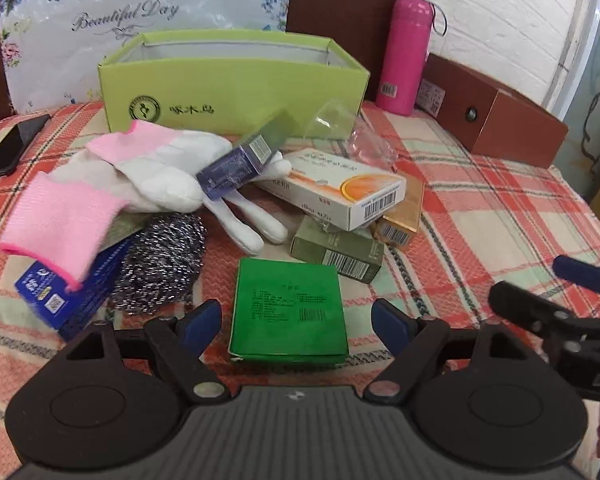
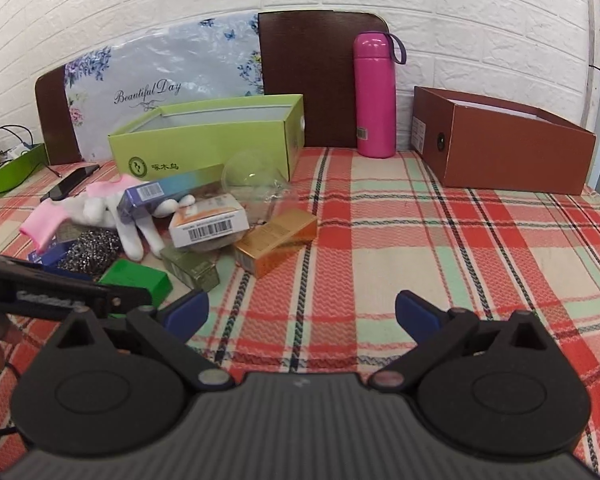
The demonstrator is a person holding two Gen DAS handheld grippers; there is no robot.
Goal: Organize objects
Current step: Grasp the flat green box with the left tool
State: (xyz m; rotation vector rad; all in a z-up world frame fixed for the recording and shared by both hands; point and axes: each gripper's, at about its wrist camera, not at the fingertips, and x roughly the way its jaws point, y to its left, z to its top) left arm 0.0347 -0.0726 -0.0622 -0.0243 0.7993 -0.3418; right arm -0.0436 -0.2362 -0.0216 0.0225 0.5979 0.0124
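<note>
A flat dark green box (image 1: 290,312) lies on the plaid cloth between the fingers of my left gripper (image 1: 296,324), whose jaws stand wide apart and clear of its sides. Behind it is a heap: an olive box (image 1: 340,250), a white and orange box (image 1: 340,184), a gold box (image 2: 276,244), a purple-blue box (image 1: 240,160), white gloves with pink cuffs (image 1: 160,172), a steel scourer (image 1: 160,264) and a blue box (image 1: 68,300). My right gripper (image 2: 303,312) is open over bare cloth to the right of the heap.
An open light green box (image 1: 232,92) stands behind the heap, with a clear plastic cup (image 1: 332,120) at its corner. A pink flask (image 2: 374,96) and an open brown box (image 2: 512,152) are at the back right. A phone (image 1: 12,148) lies at the left.
</note>
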